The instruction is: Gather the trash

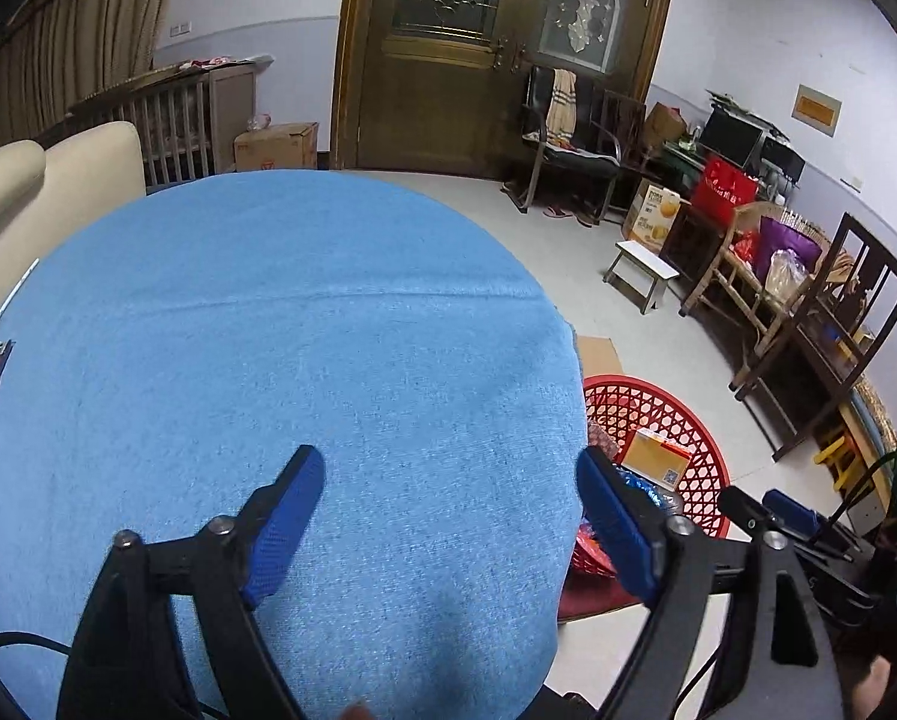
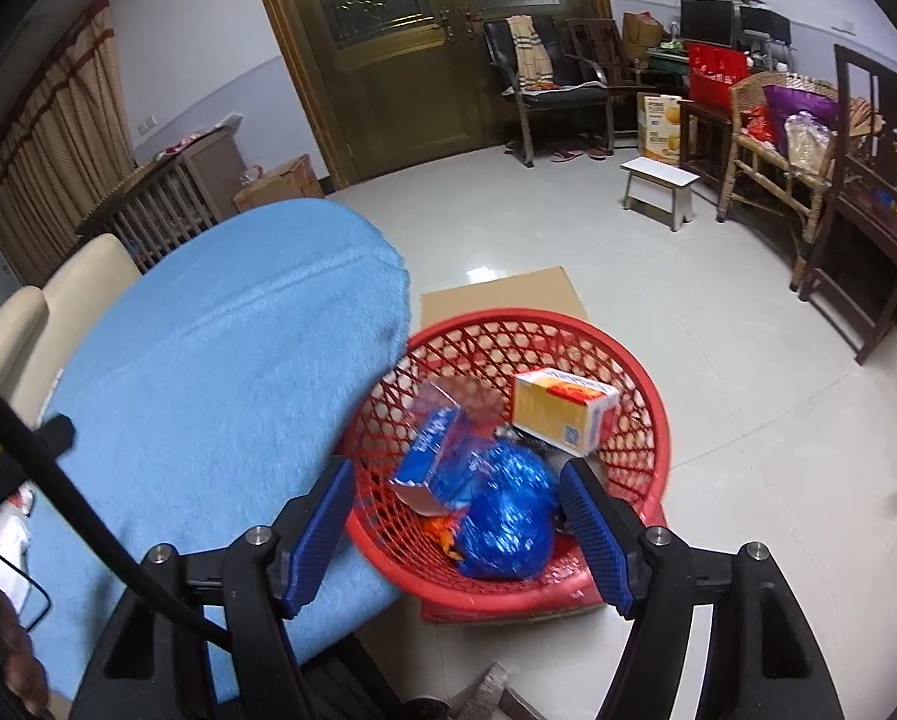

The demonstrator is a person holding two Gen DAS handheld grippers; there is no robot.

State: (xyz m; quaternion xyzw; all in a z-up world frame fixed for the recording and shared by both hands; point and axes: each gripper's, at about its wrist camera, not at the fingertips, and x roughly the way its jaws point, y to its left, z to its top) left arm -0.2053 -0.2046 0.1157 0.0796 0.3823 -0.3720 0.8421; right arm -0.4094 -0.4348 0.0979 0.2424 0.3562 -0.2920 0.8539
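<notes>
Trash in red basket [image 2: 646, 396] shows fully only from right wrist.

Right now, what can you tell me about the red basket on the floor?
The red basket is round, seemingly plastic, with lattice walls full of holes and a solid rim. It stands upright on a flat piece of cardboard on the floor, right beside the blue-covered table, whose edge hides part of it. Inside lie a yellow-orange box, a blue carton and a shiny crumpled blue wrapper. The right gripper hovers open above it.
</notes>
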